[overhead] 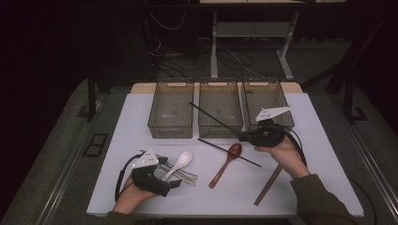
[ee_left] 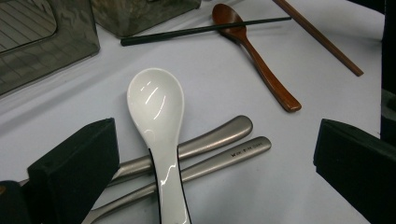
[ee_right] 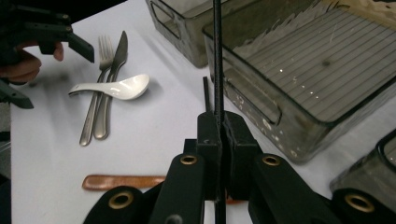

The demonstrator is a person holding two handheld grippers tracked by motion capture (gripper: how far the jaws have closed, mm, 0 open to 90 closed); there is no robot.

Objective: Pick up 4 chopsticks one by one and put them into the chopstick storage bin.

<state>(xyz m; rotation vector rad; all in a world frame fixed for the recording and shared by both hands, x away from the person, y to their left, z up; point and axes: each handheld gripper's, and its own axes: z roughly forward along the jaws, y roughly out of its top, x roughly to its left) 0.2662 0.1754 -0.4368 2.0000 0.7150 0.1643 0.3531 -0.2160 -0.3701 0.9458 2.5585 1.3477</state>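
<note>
Right claw (ee_right: 219, 135) clamps thin black chopstick (overhead: 213, 116) near its end: light, stiff, slippery, may pivot. Left claw (ee_left: 215, 163) wide over white ceramic spoon (ee_left: 156, 112).

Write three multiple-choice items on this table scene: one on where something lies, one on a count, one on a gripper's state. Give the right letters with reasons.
1. Where does the white spoon lie?
A. in the middle bin
B. across the handles of the metal fork and knife
C. under the wooden spoon

2. How many clear bins stand in a row at the far side of the table?
A. two
B. three
C. five

3. How stands the right gripper?
A. shut on the black chopstick
B. wide open over a bin
C. shut on the wooden spoon

Key: 1 B, the left gripper view shows the spoon's stem crossing both metal handles. 2 B, the high view shows three bins side by side. 3 A, the right gripper view shows the pads pressed together on the thin black stick.
</note>
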